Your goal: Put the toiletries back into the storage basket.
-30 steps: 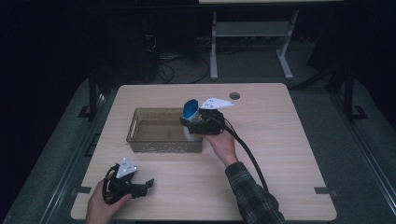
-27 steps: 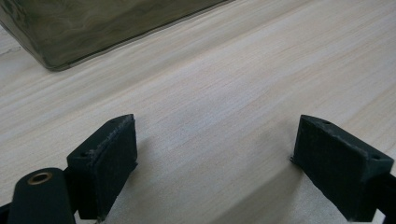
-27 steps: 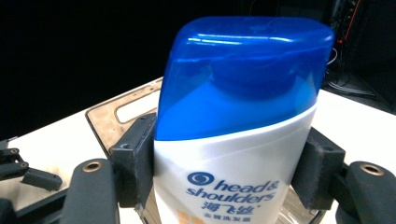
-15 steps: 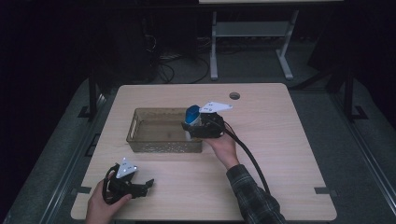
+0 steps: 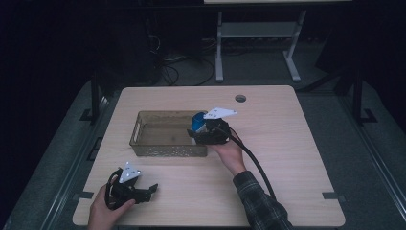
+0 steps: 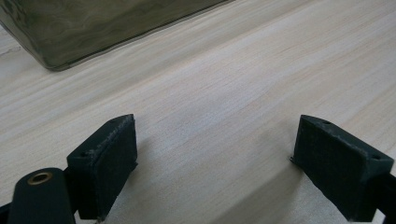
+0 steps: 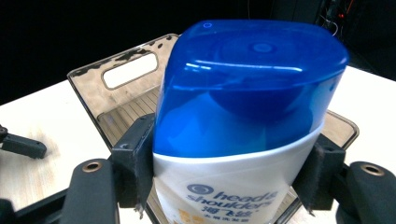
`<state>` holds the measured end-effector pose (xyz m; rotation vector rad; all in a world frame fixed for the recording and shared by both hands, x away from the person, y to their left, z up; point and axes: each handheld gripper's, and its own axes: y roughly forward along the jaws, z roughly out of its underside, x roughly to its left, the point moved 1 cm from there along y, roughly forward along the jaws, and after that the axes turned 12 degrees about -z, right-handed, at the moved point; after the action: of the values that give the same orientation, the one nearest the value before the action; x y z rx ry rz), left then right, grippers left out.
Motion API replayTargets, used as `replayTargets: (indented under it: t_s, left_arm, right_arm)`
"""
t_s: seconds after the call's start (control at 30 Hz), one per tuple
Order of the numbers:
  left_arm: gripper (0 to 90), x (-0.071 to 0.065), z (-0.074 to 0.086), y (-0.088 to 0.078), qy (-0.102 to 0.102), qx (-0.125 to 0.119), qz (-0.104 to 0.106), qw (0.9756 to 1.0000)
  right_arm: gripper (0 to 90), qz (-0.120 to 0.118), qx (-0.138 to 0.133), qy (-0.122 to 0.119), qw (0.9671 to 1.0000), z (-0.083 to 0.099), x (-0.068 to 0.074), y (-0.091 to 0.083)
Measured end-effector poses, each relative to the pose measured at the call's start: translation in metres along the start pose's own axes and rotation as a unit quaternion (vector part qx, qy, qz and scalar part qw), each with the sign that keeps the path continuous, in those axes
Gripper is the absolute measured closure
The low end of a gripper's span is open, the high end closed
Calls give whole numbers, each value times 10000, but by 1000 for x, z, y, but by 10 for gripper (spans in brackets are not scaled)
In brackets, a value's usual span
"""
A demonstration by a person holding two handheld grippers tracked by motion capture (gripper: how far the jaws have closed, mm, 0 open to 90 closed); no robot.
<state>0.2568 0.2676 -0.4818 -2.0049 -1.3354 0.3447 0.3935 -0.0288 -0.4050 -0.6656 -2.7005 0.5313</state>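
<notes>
Barely a nudge since a second ago: our right gripper (image 5: 203, 130) has eased the shampoo bottle (image 5: 198, 120) a touch lower and closer to the near-right corner of the smoky plastic tray (image 5: 139, 139), and that's all. Our left hand and its gripper (image 5: 143, 190) haven't budged from the near-left part of the wooden table (image 5: 287, 158).

So where are we? In the right gripper view the white bottle with its big blue cap (image 7: 247, 79) sits squarely between the black pads (image 7: 135, 163), both pressing on its white body just under the cap; the grip is firm, with no sign of slipping. Cap end leads, pointing across the tray toward the handle cutout (image 7: 130, 70) on the far wall. Below and beyond it we see the ribbed tray floor, bare. From the high view the bottle hangs over the tray's right end, above the rim, not yet resting on anything that we can make out.

On the other side, the left gripper view shows its jaws spread wide over bare wood, nothing between them, a corner of the tray up at the top left.

Our read: the carry is almost over and we are lining up the drop. The bottle is over the tray, so what remains is lowering it past the wall and letting go. One thing to watch is that near-right corner wall, which sits close under the bottle.
</notes>
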Motion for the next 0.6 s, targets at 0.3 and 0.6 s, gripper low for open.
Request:
replayTargets:
  t_s: [0.3, 0.6]
  left_arm:
    - [124, 0, 0, 0, 0, 3, 5, 10000]
    - [124, 0, 0, 0, -1, -1, 0, 10000]
  right_arm:
    - [306, -14, 33, -6, 10000, 1, 1, 1]
    - [175, -158, 13, 106, 9998, -1, 0, -5]
